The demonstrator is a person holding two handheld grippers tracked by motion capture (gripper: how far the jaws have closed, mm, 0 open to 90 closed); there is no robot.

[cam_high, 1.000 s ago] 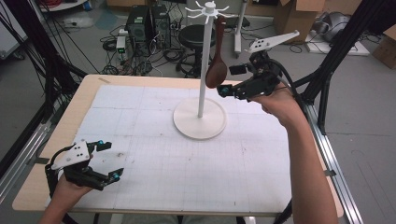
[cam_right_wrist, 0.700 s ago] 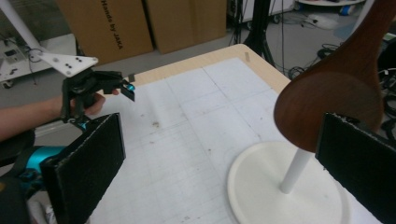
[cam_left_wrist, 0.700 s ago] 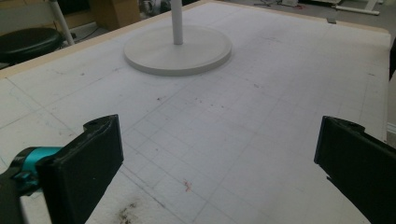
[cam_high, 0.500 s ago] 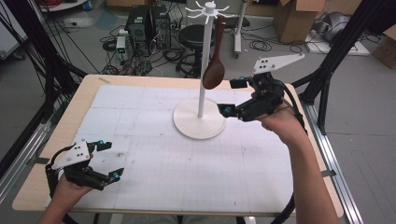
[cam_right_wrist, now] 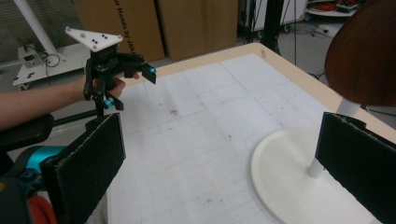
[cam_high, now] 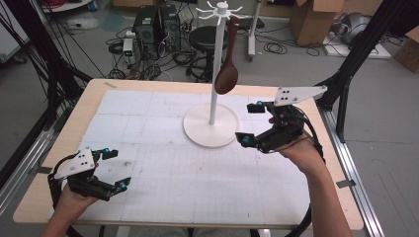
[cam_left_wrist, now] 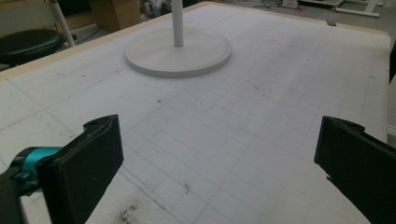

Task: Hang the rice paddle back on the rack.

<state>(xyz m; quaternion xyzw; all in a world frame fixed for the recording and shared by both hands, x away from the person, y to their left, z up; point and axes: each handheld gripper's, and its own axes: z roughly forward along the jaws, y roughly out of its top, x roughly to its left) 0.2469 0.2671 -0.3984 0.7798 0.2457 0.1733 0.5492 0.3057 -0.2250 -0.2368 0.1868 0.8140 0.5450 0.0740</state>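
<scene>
We take the white stand as our landmark: a thin round pole rising from a flat, smooth disc base, topped by a ring of short hooks. From one of those hooks hangs a dark brown wooden spoon, its glossy oval bowl pointing down and lying just beside the pole, above the base. In the right gripper view the same bowl appears as a broad, smooth brown curve at the upper right.

Our right gripper sits just to the right of the stand's base, near its rim but apart from it. Its jaws stand wide apart and hold nothing; in its own view we see flat black pads with a fine rough texture, framing the base.

Our left gripper rests well away from the stand, near the front left corner of the table. Its jaws are also spread wide and empty, matte black with teal fittings behind them.

The table has a pale wooden edge, and a white mat printed with a faint grid covers it; the mat is scuffed, with small brown specks.
</scene>
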